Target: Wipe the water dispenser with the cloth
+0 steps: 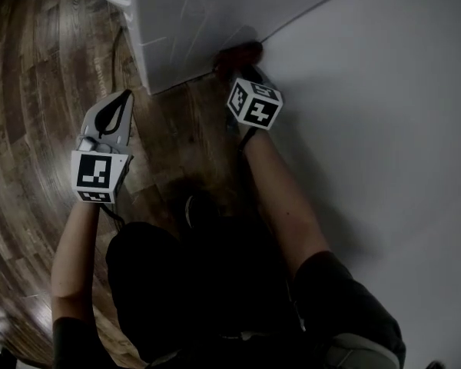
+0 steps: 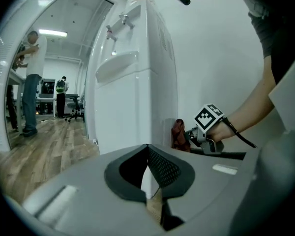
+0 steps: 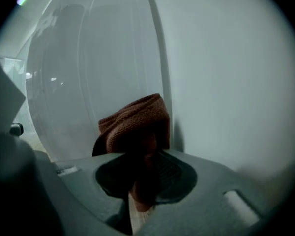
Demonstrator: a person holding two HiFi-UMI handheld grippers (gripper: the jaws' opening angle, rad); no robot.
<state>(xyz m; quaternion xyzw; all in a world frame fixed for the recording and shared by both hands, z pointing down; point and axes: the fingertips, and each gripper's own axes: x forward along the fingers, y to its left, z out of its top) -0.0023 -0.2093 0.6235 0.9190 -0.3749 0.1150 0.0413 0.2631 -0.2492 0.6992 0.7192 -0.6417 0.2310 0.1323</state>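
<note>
A tall white water dispenser point(image 2: 132, 82) stands against a white wall; its side panel point(image 3: 93, 82) fills the right gripper view and its base point(image 1: 184, 29) shows in the head view. My right gripper point(image 3: 145, 173) is shut on a reddish-brown cloth point(image 3: 135, 122), which is pressed against the dispenser's lower side near the wall corner. The cloth point(image 1: 238, 54) and right gripper point(image 1: 246, 71) also show in the head view, and the cloth point(image 2: 178, 134) in the left gripper view. My left gripper point(image 1: 115, 114) hangs shut and empty over the floor, to the left of the dispenser.
Wooden floor point(image 1: 38, 91) lies to the left and in front. The white wall point(image 1: 384, 129) runs along the right. In the left gripper view two people point(image 2: 32, 77) stand far off in an open room with office chairs point(image 2: 76, 107).
</note>
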